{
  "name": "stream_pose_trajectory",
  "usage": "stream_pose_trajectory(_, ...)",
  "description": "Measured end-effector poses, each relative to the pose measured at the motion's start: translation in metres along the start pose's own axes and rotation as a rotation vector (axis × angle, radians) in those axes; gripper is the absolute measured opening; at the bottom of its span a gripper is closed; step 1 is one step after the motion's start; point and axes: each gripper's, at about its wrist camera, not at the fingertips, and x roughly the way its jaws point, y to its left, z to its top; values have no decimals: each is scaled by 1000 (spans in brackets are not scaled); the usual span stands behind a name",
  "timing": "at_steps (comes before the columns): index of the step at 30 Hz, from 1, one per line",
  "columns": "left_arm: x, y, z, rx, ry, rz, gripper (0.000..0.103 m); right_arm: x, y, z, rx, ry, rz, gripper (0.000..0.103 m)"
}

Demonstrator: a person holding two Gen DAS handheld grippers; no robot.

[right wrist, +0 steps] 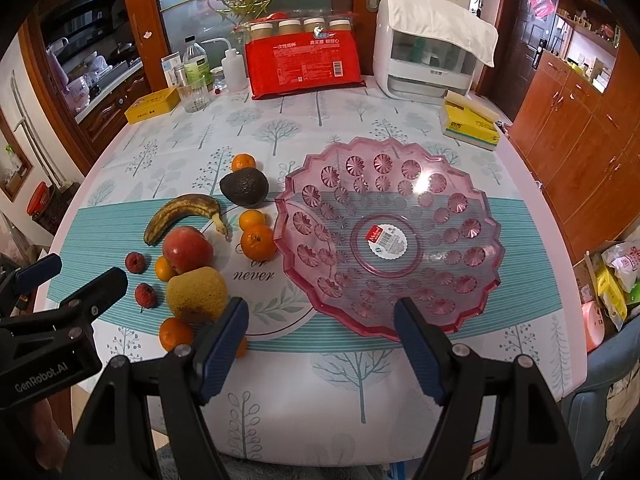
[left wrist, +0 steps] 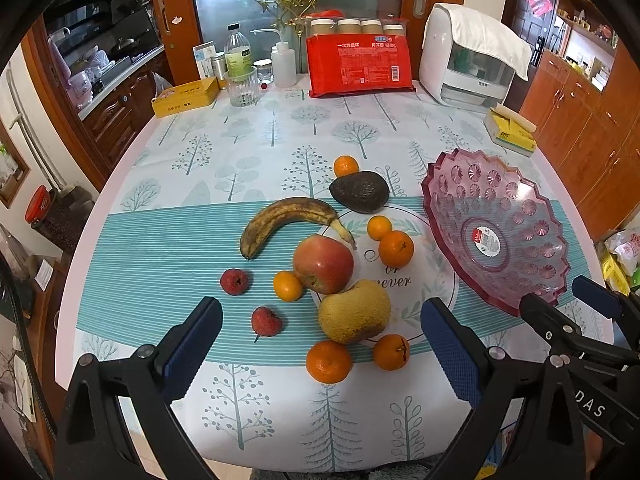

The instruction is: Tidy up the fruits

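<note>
A kitchen counter (left wrist: 280,128) holds loose fruit beside an empty bowl (right wrist: 384,236), ready for loading. Left tool (left wrist: 320,340) and right tool (right wrist: 320,340) hover wide open, holding nothing.

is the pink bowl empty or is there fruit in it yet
Empty. The pink scalloped plastic bowl holds only a white label sticker at its centre; all the fruit lies on the tablecloth beside it.
</note>
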Motion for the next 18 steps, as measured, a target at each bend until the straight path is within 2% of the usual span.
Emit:
stream_pose_trajectory(7,-2,10,4,17,-8,0,99,-3,11,3,9,-8,7,76)
stream_pose_trajectory(18,8,38,25,69,25,-10,99,5,35,12,63,25,-4,76)
